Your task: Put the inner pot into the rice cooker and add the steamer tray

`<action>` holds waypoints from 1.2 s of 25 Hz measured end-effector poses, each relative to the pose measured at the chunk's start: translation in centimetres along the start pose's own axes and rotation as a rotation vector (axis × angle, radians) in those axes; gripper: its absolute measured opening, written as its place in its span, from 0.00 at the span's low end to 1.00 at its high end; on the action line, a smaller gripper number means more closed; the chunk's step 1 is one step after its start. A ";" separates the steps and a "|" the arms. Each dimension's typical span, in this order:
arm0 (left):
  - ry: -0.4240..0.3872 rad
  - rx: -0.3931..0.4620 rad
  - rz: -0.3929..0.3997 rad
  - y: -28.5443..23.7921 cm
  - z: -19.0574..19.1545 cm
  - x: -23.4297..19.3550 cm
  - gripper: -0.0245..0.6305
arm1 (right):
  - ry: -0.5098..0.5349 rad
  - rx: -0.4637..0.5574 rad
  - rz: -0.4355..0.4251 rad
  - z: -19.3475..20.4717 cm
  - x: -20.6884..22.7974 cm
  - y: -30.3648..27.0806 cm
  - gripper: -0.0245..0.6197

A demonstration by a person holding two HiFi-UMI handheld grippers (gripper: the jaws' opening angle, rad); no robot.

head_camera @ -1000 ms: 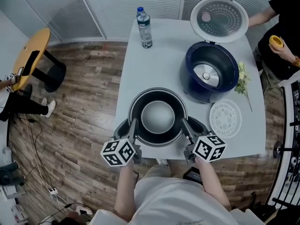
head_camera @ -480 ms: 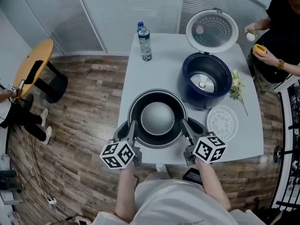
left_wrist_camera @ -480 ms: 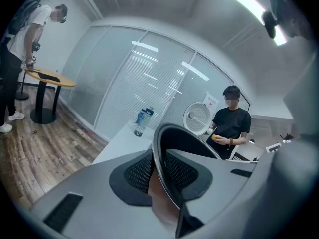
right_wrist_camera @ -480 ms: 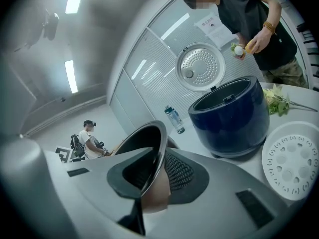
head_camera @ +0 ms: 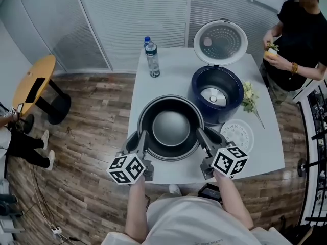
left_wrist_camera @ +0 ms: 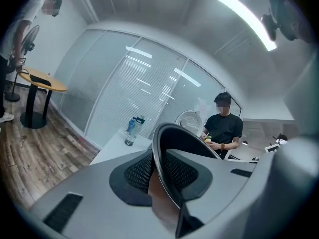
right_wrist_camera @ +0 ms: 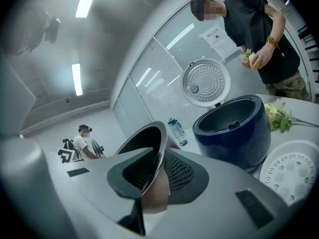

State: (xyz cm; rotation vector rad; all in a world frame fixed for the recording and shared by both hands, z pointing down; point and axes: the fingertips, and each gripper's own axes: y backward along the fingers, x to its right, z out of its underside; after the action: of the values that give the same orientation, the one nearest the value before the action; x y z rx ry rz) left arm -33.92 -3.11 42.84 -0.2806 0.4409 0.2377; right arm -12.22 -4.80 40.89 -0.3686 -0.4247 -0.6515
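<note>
Head view: the inner pot [head_camera: 171, 128], a dark round vessel with a pale grey floor, is carried mouth-up over the near half of the white table [head_camera: 168, 80]. The left gripper [head_camera: 143, 143] is clenched on the pot's left rim and the right gripper [head_camera: 202, 141] on its right rim, each with one jaw inside the wall and one outside.

Left gripper view: the left gripper's textured pads [left_wrist_camera: 138, 169] press on the thin rim from both sides. Right gripper view: the right gripper's jaws clamp the rim in the same manner.

The dark blue rice cooker [head_camera: 196, 93] stands on the far right part of the table, apart from the pot, with its lid [head_camera: 220, 43] raised and its chamber empty. The white perforated steamer tray [head_camera: 237, 135] lies flat just in front of the cooker. A water bottle [head_camera: 152, 58] stands upright at the far left of the table. A flower sprig [head_camera: 249, 97] lies beside the cooker on the right. A person in black [head_camera: 301, 40] stands beyond the far right corner.
</note>
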 end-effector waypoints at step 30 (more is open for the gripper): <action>-0.111 0.087 0.247 -8.8 -9.1 11.5 0.17 | 0.008 0.271 0.071 -13.4 3.9 4.4 0.15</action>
State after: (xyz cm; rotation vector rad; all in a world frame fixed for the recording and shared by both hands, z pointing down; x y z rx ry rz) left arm -24.84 -12.33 31.63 -0.1264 0.3741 0.4721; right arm -3.10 -9.62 30.48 -0.1231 -0.4833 -0.5180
